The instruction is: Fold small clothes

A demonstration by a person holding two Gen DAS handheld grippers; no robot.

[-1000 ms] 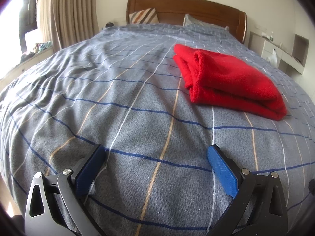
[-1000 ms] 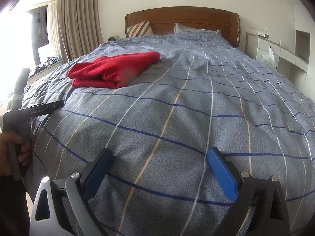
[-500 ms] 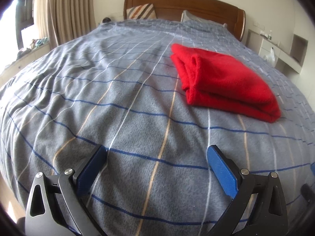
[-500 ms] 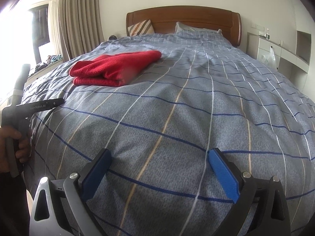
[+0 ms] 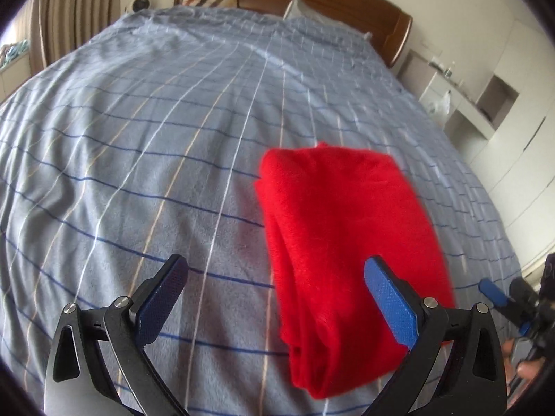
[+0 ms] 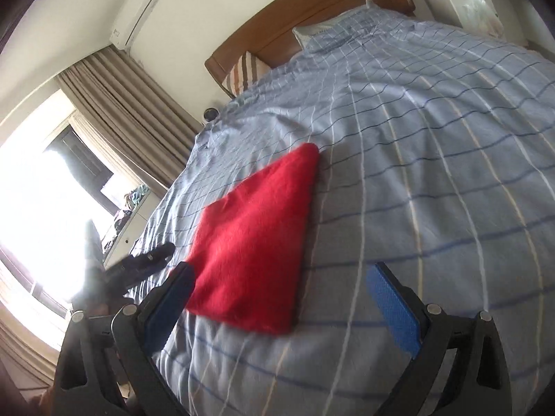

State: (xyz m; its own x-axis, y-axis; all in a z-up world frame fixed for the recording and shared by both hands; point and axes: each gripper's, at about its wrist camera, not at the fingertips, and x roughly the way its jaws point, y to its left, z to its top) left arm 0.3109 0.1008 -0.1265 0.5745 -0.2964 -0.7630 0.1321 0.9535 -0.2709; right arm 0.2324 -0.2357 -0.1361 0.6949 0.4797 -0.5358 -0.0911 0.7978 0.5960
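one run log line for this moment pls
phase: approach | item: folded red cloth flat on bed | left claw: open, empty | right claw: open, empty

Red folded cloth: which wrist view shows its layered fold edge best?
The left wrist view: the red folded cloth turns its stacked left edge to the camera, layers visible. The right wrist view shows only its flat, slightly blurred top on the bedspread.

The checked bedspread (image 5: 145, 145) lies bare across the left and upper parts of the left wrist frame, open to passage. The folded red garment (image 5: 347, 235) fills the lower right. In the right wrist frame, the bedspread's right half lies bare; the other gripper's dark body (image 6: 138, 263) crowds the lower left.
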